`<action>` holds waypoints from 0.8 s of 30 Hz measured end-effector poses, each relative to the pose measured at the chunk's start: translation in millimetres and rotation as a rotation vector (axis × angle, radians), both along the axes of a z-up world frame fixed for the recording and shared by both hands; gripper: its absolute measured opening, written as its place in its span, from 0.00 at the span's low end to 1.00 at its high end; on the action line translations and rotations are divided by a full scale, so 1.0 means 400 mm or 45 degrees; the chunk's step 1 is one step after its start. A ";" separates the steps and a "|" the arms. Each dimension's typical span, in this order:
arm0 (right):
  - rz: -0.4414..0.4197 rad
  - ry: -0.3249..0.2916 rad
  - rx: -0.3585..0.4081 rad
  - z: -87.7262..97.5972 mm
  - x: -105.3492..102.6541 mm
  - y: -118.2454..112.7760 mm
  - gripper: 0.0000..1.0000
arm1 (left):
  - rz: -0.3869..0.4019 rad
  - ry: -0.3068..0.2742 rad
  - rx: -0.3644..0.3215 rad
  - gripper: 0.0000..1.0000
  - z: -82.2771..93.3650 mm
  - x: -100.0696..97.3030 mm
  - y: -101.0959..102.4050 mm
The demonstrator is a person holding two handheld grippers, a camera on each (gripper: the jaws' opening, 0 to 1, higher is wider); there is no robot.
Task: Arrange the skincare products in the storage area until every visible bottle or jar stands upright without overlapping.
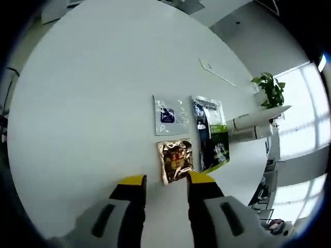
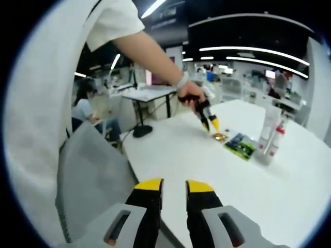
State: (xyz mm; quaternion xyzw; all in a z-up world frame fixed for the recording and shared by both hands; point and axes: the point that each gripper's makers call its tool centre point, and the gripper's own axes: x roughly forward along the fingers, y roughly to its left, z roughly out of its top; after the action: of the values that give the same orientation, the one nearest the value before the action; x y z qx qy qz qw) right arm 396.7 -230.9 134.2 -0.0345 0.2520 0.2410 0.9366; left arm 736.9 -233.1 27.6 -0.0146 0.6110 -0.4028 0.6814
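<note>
Left hand-held gripper (image 1: 165,181): one, its two yellow-tipped jaws apart with nothing between them, hanging over the white surface (image 1: 83,129); in the right gripper view it shows again at the end of a person's hand (image 2: 190,93), tips pointing down just above the gold packet (image 2: 219,137).
Right hand-held gripper (image 2: 174,185): one, jaws apart and empty, hanging near the surface edge, well apart from the products.
Packets: three, all lying flat on the surface, close together.
Gold packet (image 1: 175,160): one, nearest the left jaws, just ahead of their tips.
White packet (image 1: 171,114): one, with a dark blue square on it, just beyond the gold one.
Dark packet (image 1: 212,135): one, long, green and black, beside the other two; in the right gripper view it lies between the gold packet and the tubes (image 2: 239,145).
Tubes: two, white, standing close together on the surface in the right gripper view; taller tube (image 2: 269,129), and a shorter tube (image 2: 277,138) with a red band.
Plant (image 1: 270,89): one, green, beyond the far edge of the surface.
Person: one white sleeve (image 2: 116,20) and bare forearm reaching out to the left hand-held gripper.
</note>
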 end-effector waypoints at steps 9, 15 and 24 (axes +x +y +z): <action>0.042 -0.053 0.017 0.021 -0.003 0.018 0.22 | -0.187 -0.360 -0.112 0.30 0.142 -0.077 0.041; 0.057 -0.094 0.044 0.041 -0.003 0.025 0.24 | -0.285 -0.617 -0.208 0.26 0.217 -0.159 0.083; 0.085 -0.122 0.087 0.059 -0.007 0.038 0.26 | -0.341 -0.997 -0.265 0.13 0.351 -0.252 0.171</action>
State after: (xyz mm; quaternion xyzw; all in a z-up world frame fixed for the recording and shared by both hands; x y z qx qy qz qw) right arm 393.7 -215.9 157.8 -0.0225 0.1972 0.2788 0.9396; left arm 636.0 -164.7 168.1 0.1504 0.2588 -0.5223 0.7985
